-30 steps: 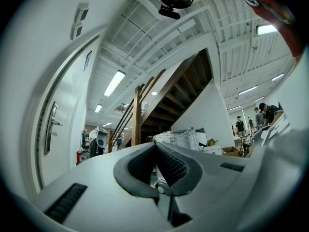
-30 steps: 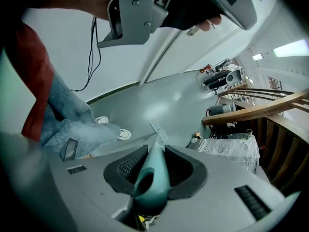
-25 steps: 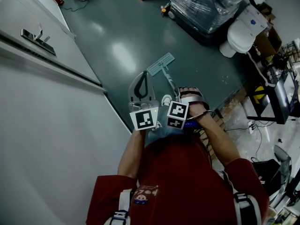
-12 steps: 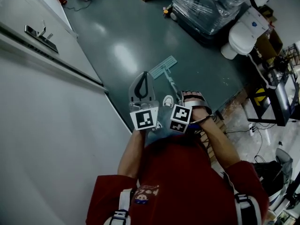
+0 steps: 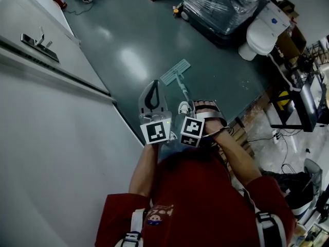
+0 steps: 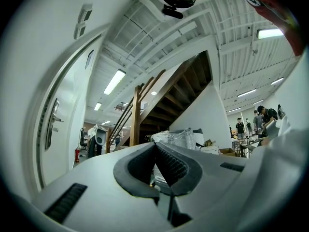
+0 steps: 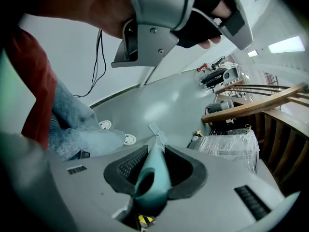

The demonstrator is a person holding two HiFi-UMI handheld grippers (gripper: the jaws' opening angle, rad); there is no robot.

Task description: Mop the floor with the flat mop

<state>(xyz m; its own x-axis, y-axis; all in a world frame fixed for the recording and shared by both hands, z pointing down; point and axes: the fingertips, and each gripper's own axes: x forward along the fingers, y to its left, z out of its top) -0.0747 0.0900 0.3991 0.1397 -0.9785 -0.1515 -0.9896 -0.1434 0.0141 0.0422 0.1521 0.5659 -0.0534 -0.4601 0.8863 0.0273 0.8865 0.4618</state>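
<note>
The flat mop's pale green head point(image 5: 175, 72) lies on the dark green floor point(image 5: 128, 30), and its handle point(image 5: 183, 92) slants back toward me. My right gripper point(image 5: 191, 118) is shut on the handle's upper end. In the right gripper view the teal handle point(image 7: 154, 170) runs between the jaws down to the mop head point(image 7: 157, 129). My left gripper point(image 5: 152, 98) is beside it on the left, pointing forward and shut on nothing. Its tips point(image 6: 161, 146) meet in the left gripper view, and it also shows high in the right gripper view point(image 7: 159, 23).
A white wall with a door and its handle point(image 5: 37, 41) runs along the left. A plastic-wrapped pallet point(image 5: 226, 4) and a white toilet point(image 5: 262, 35) stand at the far right, with a wooden stair point(image 7: 260, 100) nearby. My shoes point(image 7: 126, 139) are near the mop. Cables and clutter line the right side.
The view has swayed slightly. The mop head and both grippers have shifted a little leftward. The right gripper still holds the handle.
</note>
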